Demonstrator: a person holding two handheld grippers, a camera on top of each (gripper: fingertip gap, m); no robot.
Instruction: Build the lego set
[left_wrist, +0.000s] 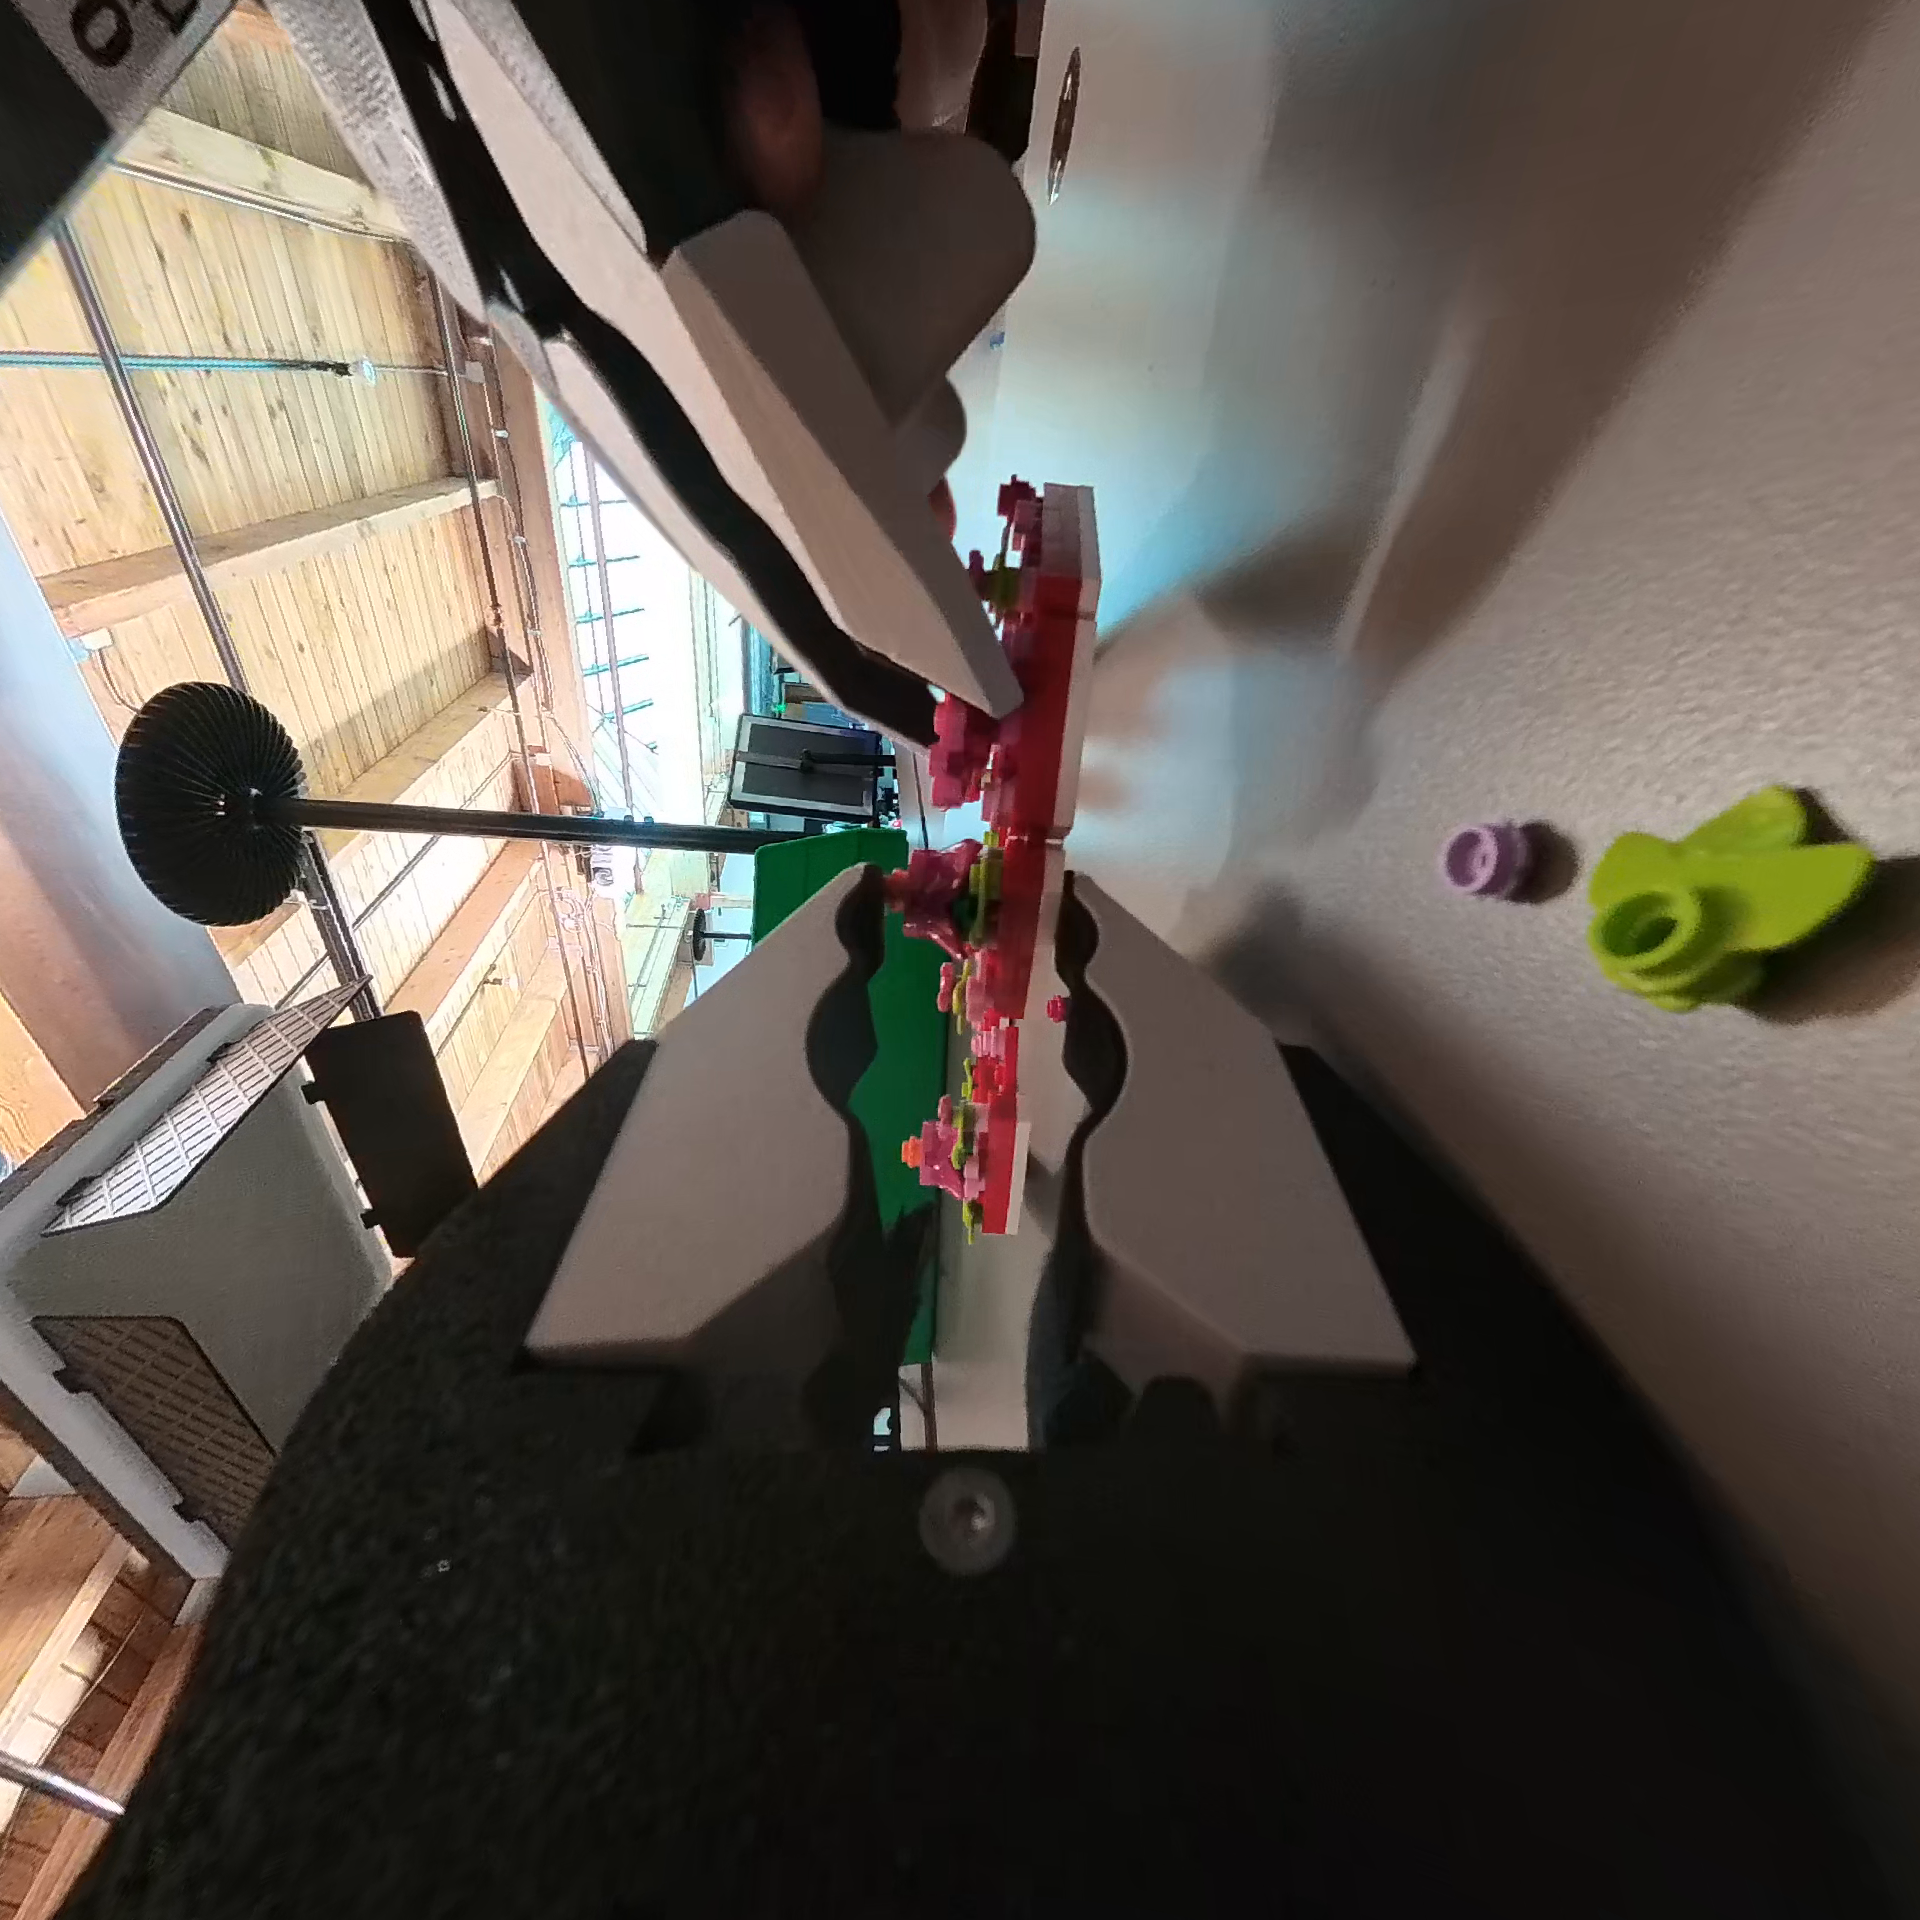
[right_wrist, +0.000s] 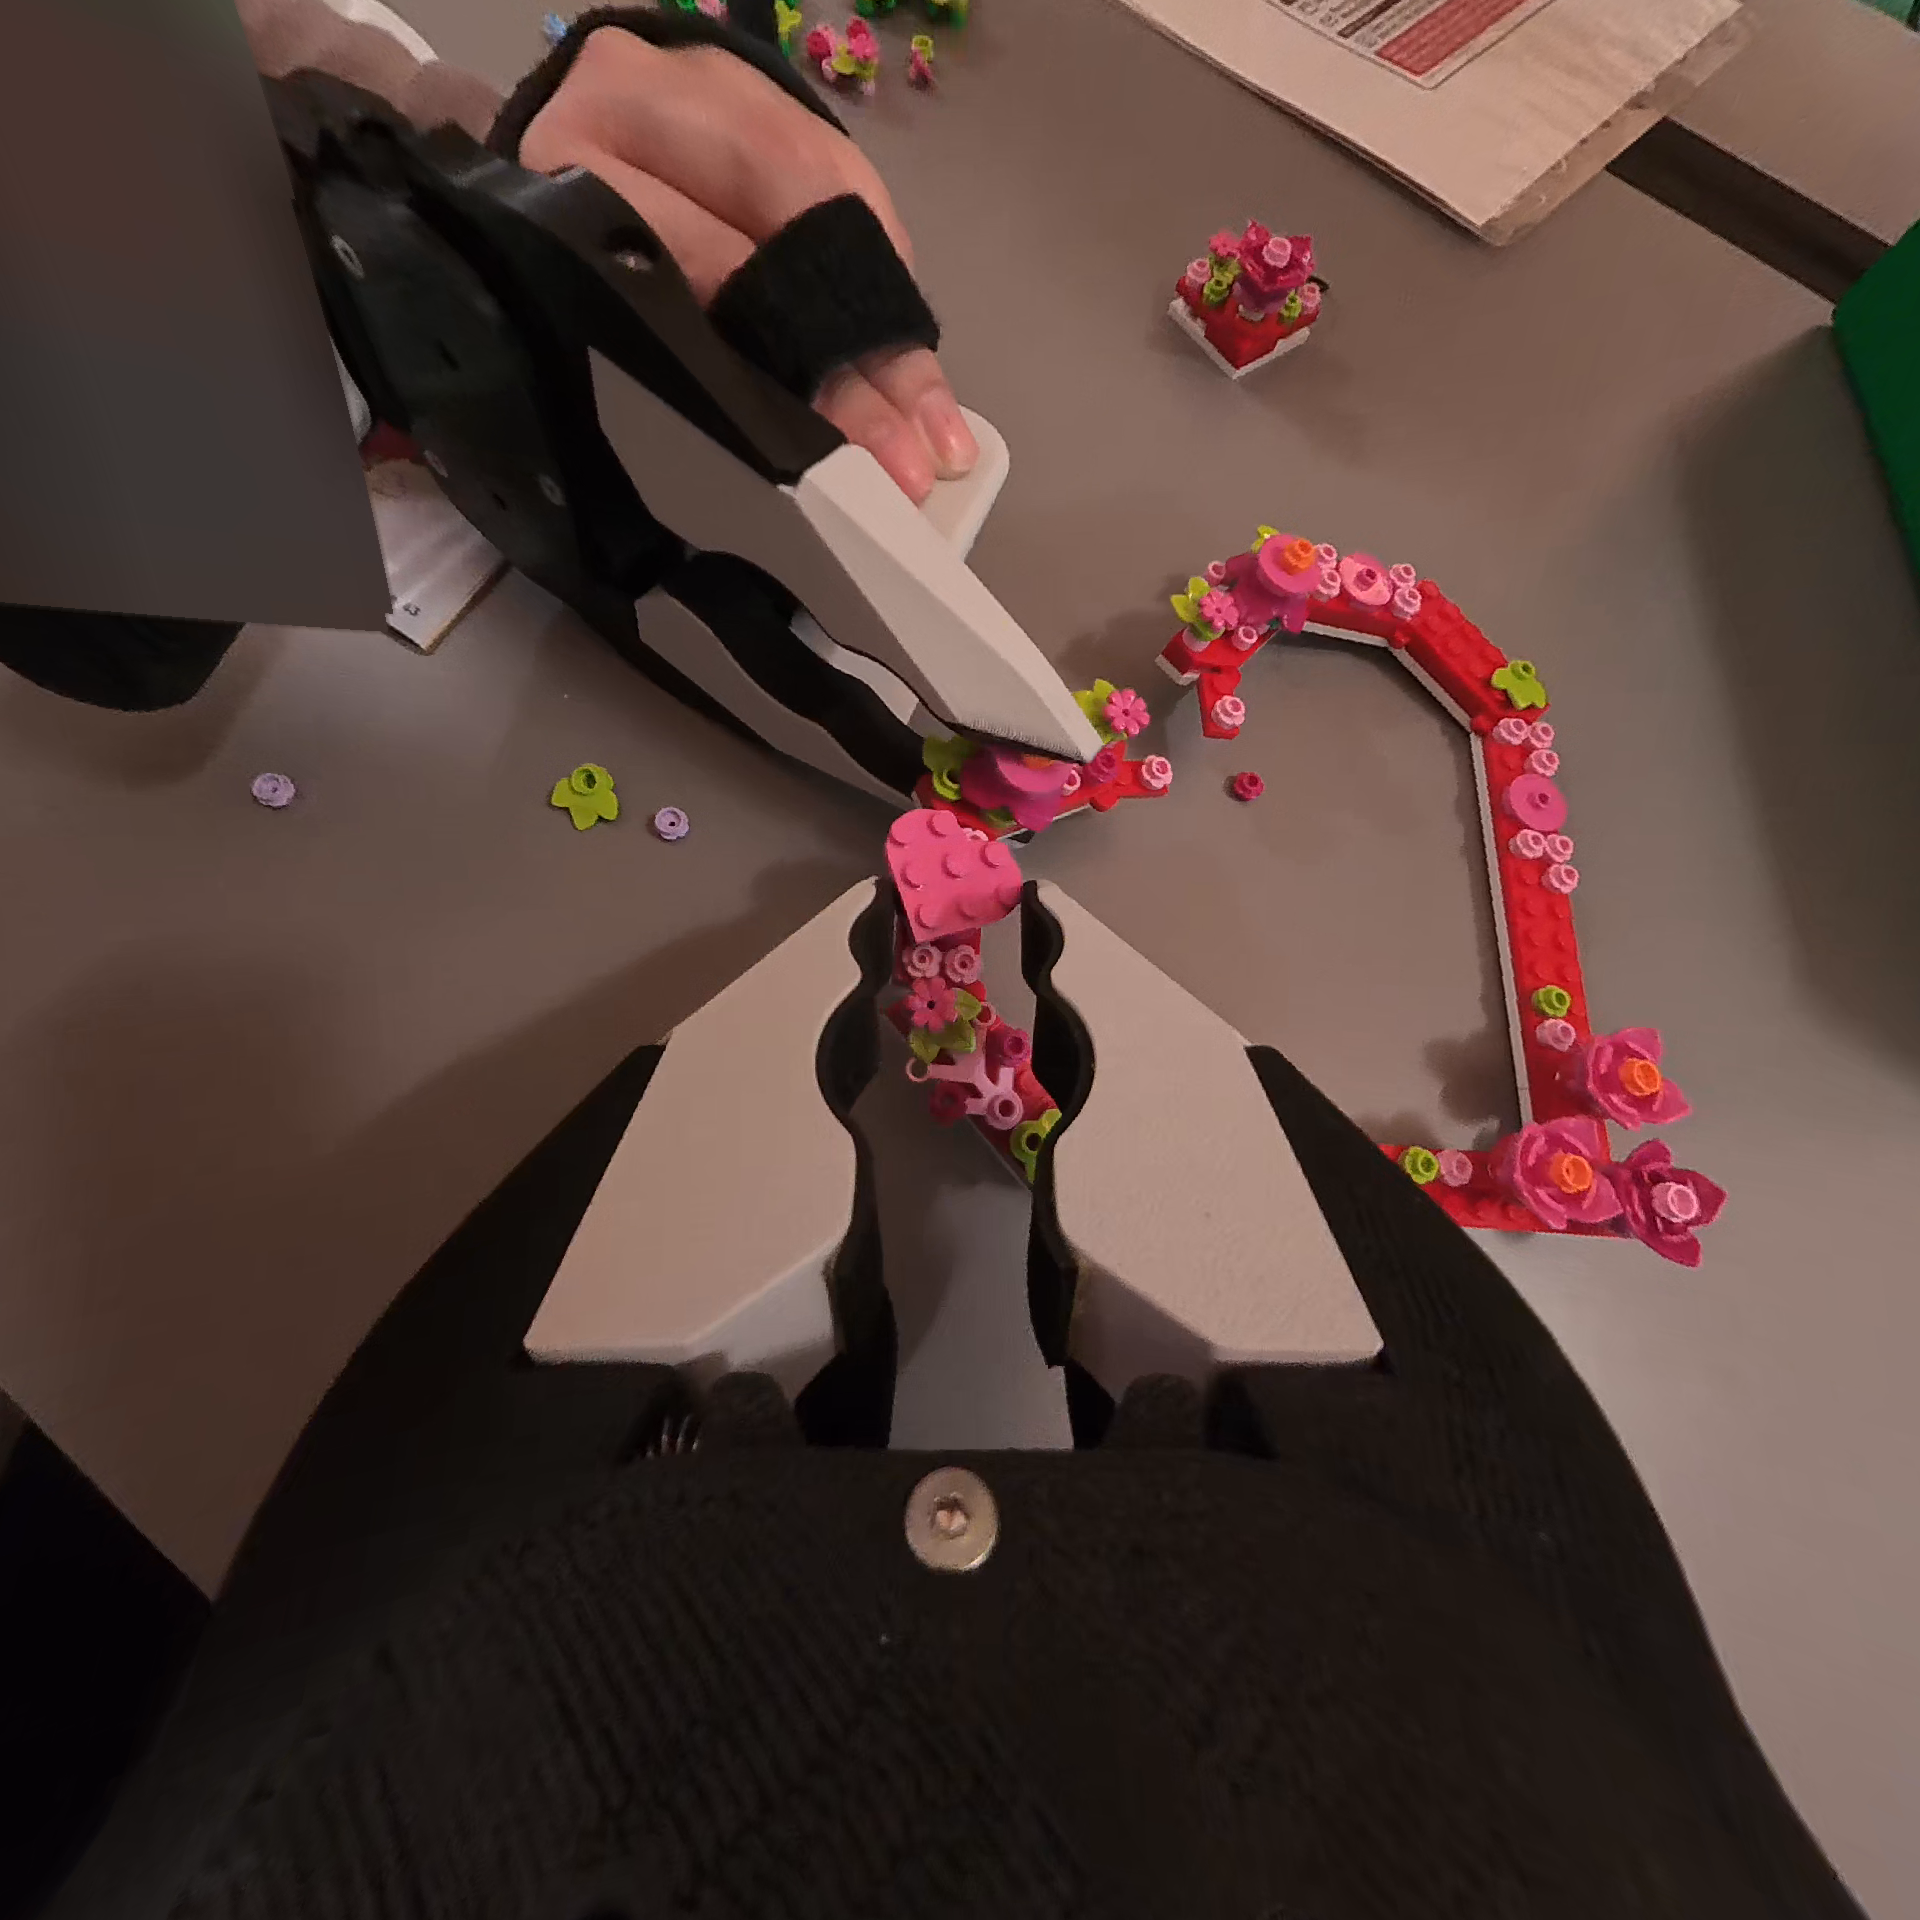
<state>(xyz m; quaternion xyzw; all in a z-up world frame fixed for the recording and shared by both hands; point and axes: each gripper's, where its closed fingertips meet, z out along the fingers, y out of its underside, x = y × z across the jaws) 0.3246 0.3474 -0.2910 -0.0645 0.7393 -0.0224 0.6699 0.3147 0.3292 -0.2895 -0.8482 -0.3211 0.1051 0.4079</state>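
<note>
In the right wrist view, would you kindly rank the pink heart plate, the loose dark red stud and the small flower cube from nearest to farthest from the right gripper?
1. Pink heart plate, at the right gripper fingertips.
2. Loose dark red stud, on the table to the right.
3. Small flower cube, far back right.

The heart-shaped frame (right_wrist: 1527, 831) at right of the frame is glossy studded plastic on a matt, smooth grey table (right_wrist: 416, 987). The right gripper (right_wrist: 951, 904) has matt white fingers, a rough black body and a shiny metal screw (right_wrist: 950, 1518). Ceiling planks (left_wrist: 260, 436), upper left, are bare wood.
</note>
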